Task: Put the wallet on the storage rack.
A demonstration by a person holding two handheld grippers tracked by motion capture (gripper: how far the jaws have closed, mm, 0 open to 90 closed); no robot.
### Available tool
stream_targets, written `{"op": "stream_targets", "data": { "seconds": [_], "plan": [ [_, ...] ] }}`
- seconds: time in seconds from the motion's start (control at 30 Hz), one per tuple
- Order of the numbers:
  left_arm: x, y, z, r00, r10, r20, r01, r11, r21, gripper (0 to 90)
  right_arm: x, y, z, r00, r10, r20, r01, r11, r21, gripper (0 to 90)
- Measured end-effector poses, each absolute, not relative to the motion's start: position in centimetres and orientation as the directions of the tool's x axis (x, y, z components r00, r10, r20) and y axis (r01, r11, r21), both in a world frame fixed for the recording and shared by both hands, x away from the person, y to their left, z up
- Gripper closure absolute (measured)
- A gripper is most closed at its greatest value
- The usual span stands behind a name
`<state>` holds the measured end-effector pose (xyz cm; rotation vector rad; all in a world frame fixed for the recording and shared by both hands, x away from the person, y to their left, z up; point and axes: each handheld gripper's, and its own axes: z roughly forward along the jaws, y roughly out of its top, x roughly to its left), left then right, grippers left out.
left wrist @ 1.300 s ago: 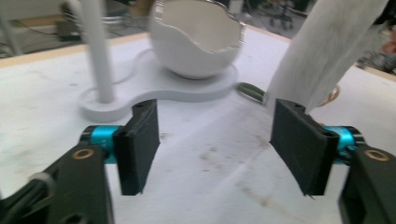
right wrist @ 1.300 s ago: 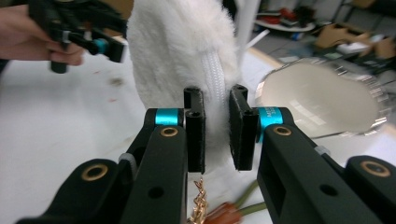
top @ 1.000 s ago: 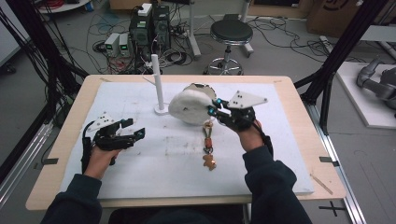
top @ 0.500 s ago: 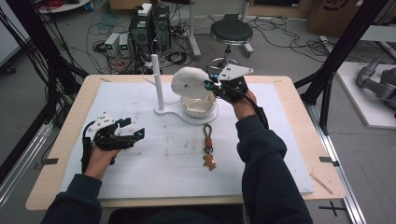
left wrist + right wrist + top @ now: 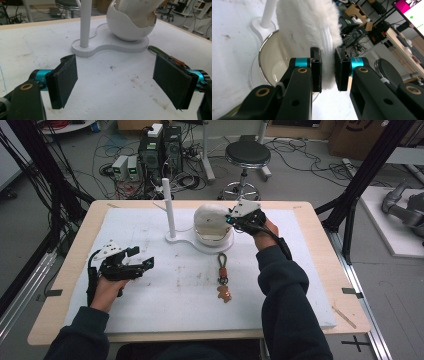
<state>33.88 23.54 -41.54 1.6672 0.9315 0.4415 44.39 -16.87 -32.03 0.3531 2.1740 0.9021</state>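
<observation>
High view. A white mat (image 5: pixel 150 240) covers the table (image 5: pixel 65 265). On it stands a white base (image 5: pixel 187 240) carrying an upright post (image 5: pixel 169 207) and a white bowl (image 5: pixel 212 232). The right gripper (image 5: pixel 231 218), held in the person's right hand (image 5: pixel 265 227), sits at the bowl's far right rim, its jaws closed on a white fluffy pouch (image 5: pixel 210 215) that rests in the bowl. A keychain (image 5: pixel 223 277) with a green loop and a brown charm lies on the mat, on the near side of the base, between the two grippers and apart from both. The left gripper (image 5: pixel 142 260) rests low over the mat's left part, well apart from the base, jaws pointing right.

Left gripper view. The two black jaws stand wide apart with nothing between them; bare, speckled mat (image 5: pixel 112 82) lies in the gap. Ahead of the jaws are the post (image 5: pixel 85 22), the base (image 5: pixel 110 45) and the bowl (image 5: pixel 130 27), with the pouch (image 5: pixel 137 10) rising out of the bowl. The keychain's green loop (image 5: pixel 157 50) lies just beyond the right-hand jaw.

Right gripper view. The jaws are narrow, pinching the pouch (image 5: pixel 307 25) at its zip (image 5: pixel 328 42), one pad on each side of the zipped edge. The pouch's body extends beyond the pads, partly over the bowl's (image 5: pixel 269 65) cream interior. The post (image 5: pixel 269 12) stands beyond the pouch, toward the left.
</observation>
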Motion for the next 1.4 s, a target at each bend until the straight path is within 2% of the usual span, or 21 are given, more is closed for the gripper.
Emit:
{"op": "stream_targets", "data": {
  "seconds": [0.37, 0.53, 0.57, 0.63, 0.67, 0.77, 0.83, 0.9, 0.93, 0.97, 1.03, 1.13, 1.4],
  "plan": [
    [33.9, 23.6, -41.5, 0.614, 0.768, -0.182, 0.357, -0.064, 0.932, 19.6, 45.5, -14.2, -34.9, -0.685, 0.428, -0.589, 0.008, 0.813, 0.582, 79.5],
    [33.8, 23.7, -41.5, 0.613, 0.768, -0.184, 0.357, -0.062, 0.932, 19.6, 45.8, -14.3, -35.3, -0.706, 0.456, -0.542, 0.055, 0.798, 0.6, 78.0],
    [33.8, 23.7, -41.6, 0.613, 0.768, -0.183, 0.357, -0.063, 0.932, 19.6, 45.7, -14.9, -35.1, -0.722, 0.498, -0.481, 0.102, 0.763, 0.638, 69.8],
    [33.8, 23.8, -41.6, 0.608, 0.772, -0.187, 0.358, -0.056, 0.932, 19.6, 45.6, -15.6, -34.8, -0.729, 0.532, -0.431, 0.132, 0.727, 0.674, 56.7],
    [33.8, 23.9, -41.6, 0.608, 0.771, -0.189, 0.359, -0.055, 0.932, 19.6, 45.6, -15.6, -34.8, -0.729, 0.532, -0.431, 0.132, 0.727, 0.674, 56.7],
    [33.8, 24.1, -41.6, 0.599, 0.776, -0.198, 0.359, -0.039, 0.933, 19.6, 44.6, -17.6, -33.5, -0.706, 0.629, -0.326, 0.187, 0.609, 0.771, 44.4],
    [33.8, 24.1, -41.6, 0.592, 0.781, -0.2, 0.359, -0.033, 0.933, 19.6, 44.4, -17.9, -33.3, -0.699, 0.638, -0.323, 0.186, 0.598, 0.779, 42.7],
    [33.8, 24.2, -41.6, 0.589, 0.784, -0.197, 0.355, -0.032, 0.934, 19.6, 43.5, -18.7, -32.5, -0.686, 0.673, -0.276, 0.209, 0.546, 0.811, 41.4],
    [33.8, 24.2, -41.6, 0.59, 0.783, -0.198, 0.355, -0.031, 0.934, 19.6, 43.0, -19.3, -32.5, -0.672, 0.687, -0.276, 0.19, 0.52, 0.833, 41.0],
    [33.8, 24.3, -41.5, 0.591, 0.783, -0.196, 0.355, -0.035, 0.934, 19.4, 42.3, -20.0, -32.4, -0.66, 0.715, -0.23, 0.232, 0.484, 0.844, 36.9],
    [33.8, 24.4, -41.6, 0.59, 0.784, -0.195, 0.358, -0.038, 0.933, 19.4, 41.9, -20.5, -32.6, -0.639, 0.74, -0.209, 0.254, 0.459, 0.851, 35.3],
    [33.8, 24.5, -41.6, 0.582, 0.789, -0.196, 0.36, -0.034, 0.932, 19.4, 39.6, -23.4, -34.8, -0.605, 0.794, -0.056, 0.336, 0.318, 0.886, 27.7],
    [34.0, 24.6, -41.7, 0.571, 0.796, -0.202, 0.364, -0.025, 0.931, 19.4, 36.8, -26.5, -38.7, -0.565, 0.825, -0.006, 0.428, 0.3, 0.852, 22.5]
  ]
}}
